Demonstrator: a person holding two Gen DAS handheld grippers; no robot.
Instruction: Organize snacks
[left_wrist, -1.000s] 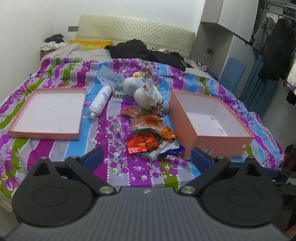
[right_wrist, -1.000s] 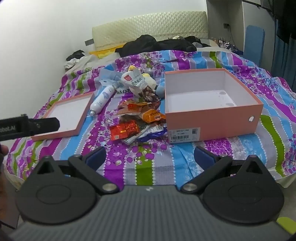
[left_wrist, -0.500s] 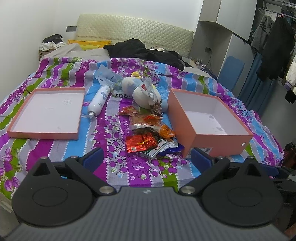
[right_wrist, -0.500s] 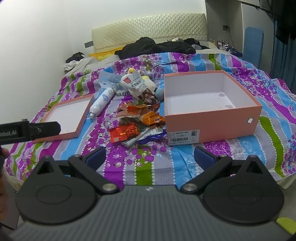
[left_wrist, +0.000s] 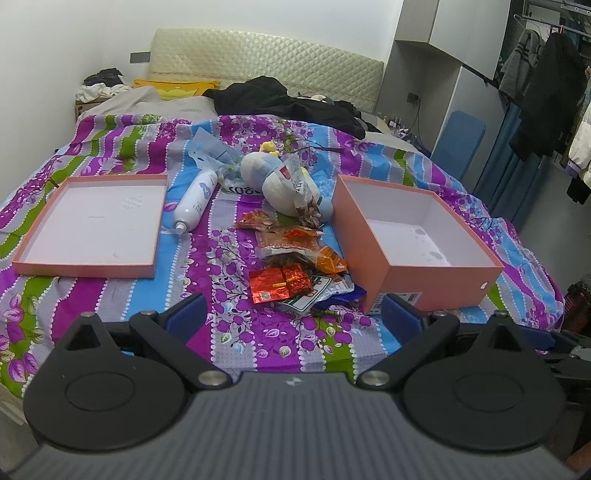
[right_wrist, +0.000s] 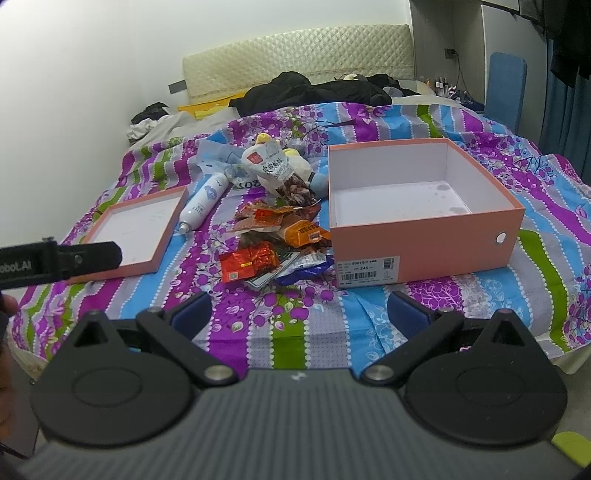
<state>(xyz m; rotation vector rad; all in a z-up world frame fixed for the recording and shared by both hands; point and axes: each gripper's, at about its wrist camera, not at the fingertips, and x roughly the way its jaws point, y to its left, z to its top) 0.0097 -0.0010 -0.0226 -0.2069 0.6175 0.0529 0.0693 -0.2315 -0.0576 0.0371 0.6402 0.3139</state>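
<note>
A heap of crinkled foil and plastic snack packets (left_wrist: 295, 266) lies on a bed spread with a purple, blue and green striped floral quilt (left_wrist: 236, 332), just beside the near left wall of an open salmon-pink cardboard box with a white interior (left_wrist: 417, 240), which stands empty. The box's shallow pink lid (left_wrist: 92, 225) lies upturned, well apart on the far side of the heap, with a white spray bottle (left_wrist: 194, 203) on its side between lid and snacks; a white-and-blue plush toy (left_wrist: 273, 181) and a clear bag of dark dried snacks (right_wrist: 284, 177) rest behind the pile. The left gripper (left_wrist: 291, 314) and the right gripper (right_wrist: 299, 310) both hover short of the bed's near edge, each with its blue-padded fingers spread wide and nothing between them. Nothing has yet been packed. The packets look light, thin and limp, likely to slide and buckle under a pinch, and the contents may crush if squeezed hard. The shiny red foil packet (left_wrist: 279, 284), lying uppermost at the front of the heap, seems the easiest first pick: a grasp across a raised crimped edge or a puffed corner should hold better than one on the flat slick face. The orange packet (right_wrist: 306, 232) touches the box wall, leaving little room on that side for a finger.
</note>
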